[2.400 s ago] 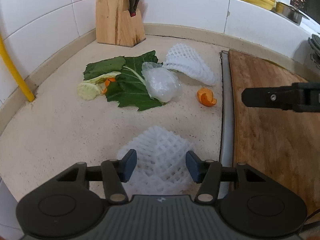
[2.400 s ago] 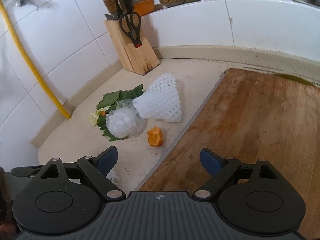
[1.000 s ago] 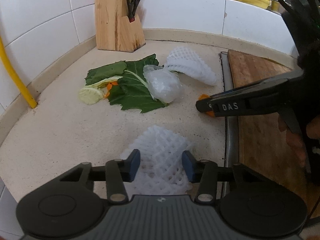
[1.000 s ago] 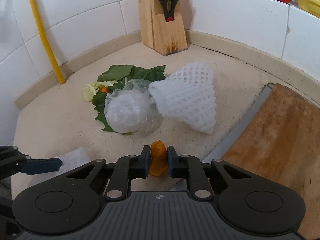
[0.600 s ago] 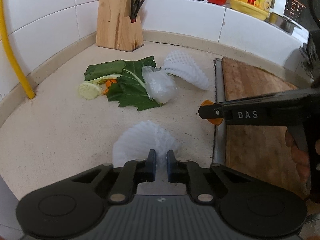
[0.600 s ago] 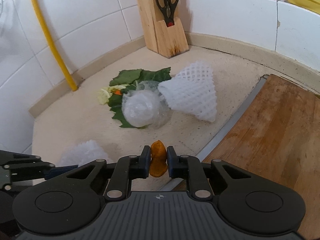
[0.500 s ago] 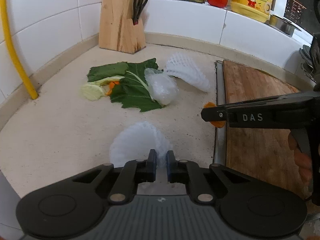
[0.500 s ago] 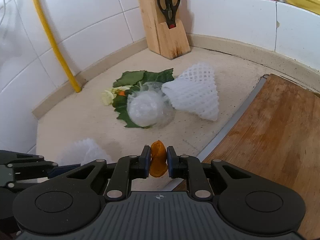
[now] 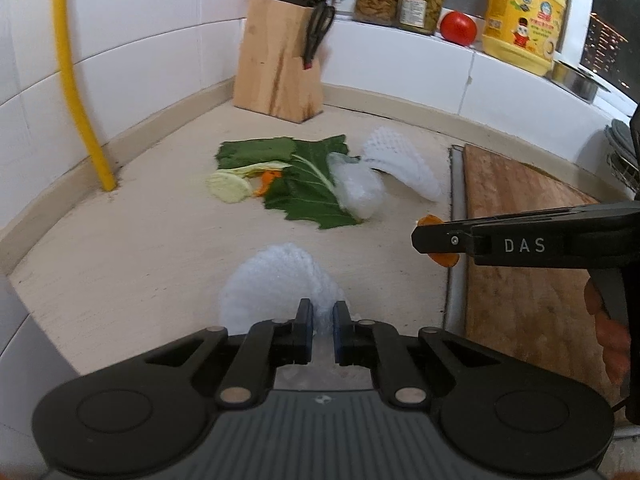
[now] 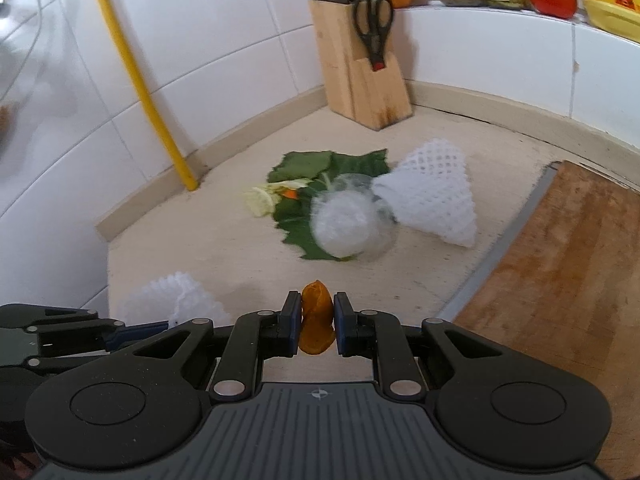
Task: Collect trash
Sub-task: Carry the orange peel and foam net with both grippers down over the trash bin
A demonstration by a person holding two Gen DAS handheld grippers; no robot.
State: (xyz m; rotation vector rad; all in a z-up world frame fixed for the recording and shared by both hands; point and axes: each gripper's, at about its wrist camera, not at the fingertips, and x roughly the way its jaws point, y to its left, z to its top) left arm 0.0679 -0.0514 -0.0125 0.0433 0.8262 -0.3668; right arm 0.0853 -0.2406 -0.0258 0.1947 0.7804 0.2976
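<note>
My left gripper [image 9: 319, 322] is shut on a white foam net sleeve [image 9: 276, 280], which hangs from the pads above the counter. In the right wrist view that sleeve [image 10: 176, 300] shows at lower left beside the left gripper [image 10: 160, 325]. My right gripper [image 10: 316, 322] is shut on an orange peel [image 10: 316, 320], lifted off the counter; from the left wrist view the peel [image 9: 442, 258] peeks out behind the right gripper [image 9: 424, 238]. Still lying on the counter are green leaves [image 9: 304, 196], a clear plastic bag [image 9: 358, 194], a second foam net [image 9: 400, 164] and pale vegetable scraps [image 9: 230, 190].
A wooden cutting board [image 9: 532, 264] lies to the right. A knife block with scissors [image 9: 280, 64] stands in the back corner, and a yellow pipe [image 9: 74, 80] runs down the tiled wall. Jars, a tomato [image 9: 458, 28] and a yellow bottle [image 9: 524, 20] sit on the ledge.
The left gripper closed on the foam sleeve and lifted it. The right gripper closed on the orange peel earlier and rose with it. Both have pulled back from the trash pile.
</note>
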